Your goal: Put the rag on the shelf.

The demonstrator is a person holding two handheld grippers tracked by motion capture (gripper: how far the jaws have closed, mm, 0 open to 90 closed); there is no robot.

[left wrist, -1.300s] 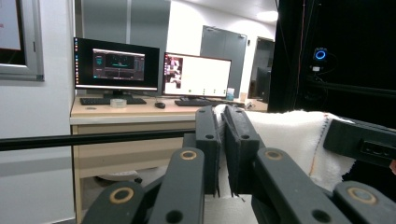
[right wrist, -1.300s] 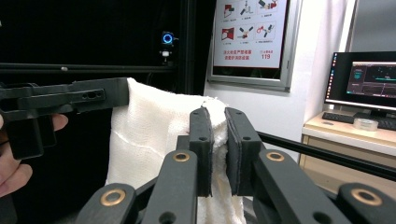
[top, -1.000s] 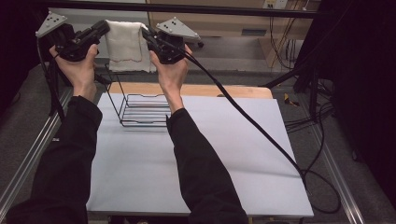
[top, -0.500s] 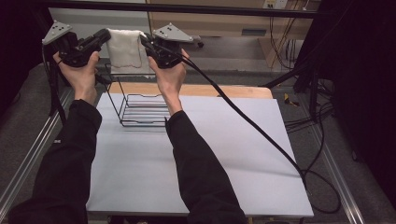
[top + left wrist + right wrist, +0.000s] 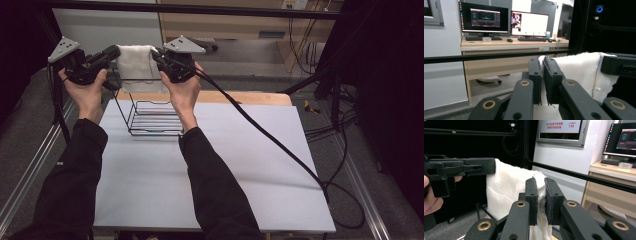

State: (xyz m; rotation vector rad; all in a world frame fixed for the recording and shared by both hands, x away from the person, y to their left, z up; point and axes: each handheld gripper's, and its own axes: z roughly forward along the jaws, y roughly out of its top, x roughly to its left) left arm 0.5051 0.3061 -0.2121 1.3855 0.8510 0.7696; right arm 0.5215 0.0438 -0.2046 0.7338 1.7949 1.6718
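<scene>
Gripping opposite top corners, left gripper (image 5: 111, 53) and right gripper (image 5: 159, 56) jaws clamp white towel (image 5: 136, 67) above wire basket (image 5: 150, 117).

Person wears black long sleeves (image 5: 75, 175). Left gripper (image 5: 111, 52) and right gripper (image 5: 159, 56): black bodies, each topped by 1 grey three-cornered plate. Brass-coloured pivot rings on the linkages. Thick black cable (image 5: 270, 137) trails from the right unit.

Both grippers, left gripper (image 5: 111, 54) and right gripper (image 5: 159, 56), hold a white towel (image 5: 135, 67) above a wire basket (image 5: 150, 117).
</scene>
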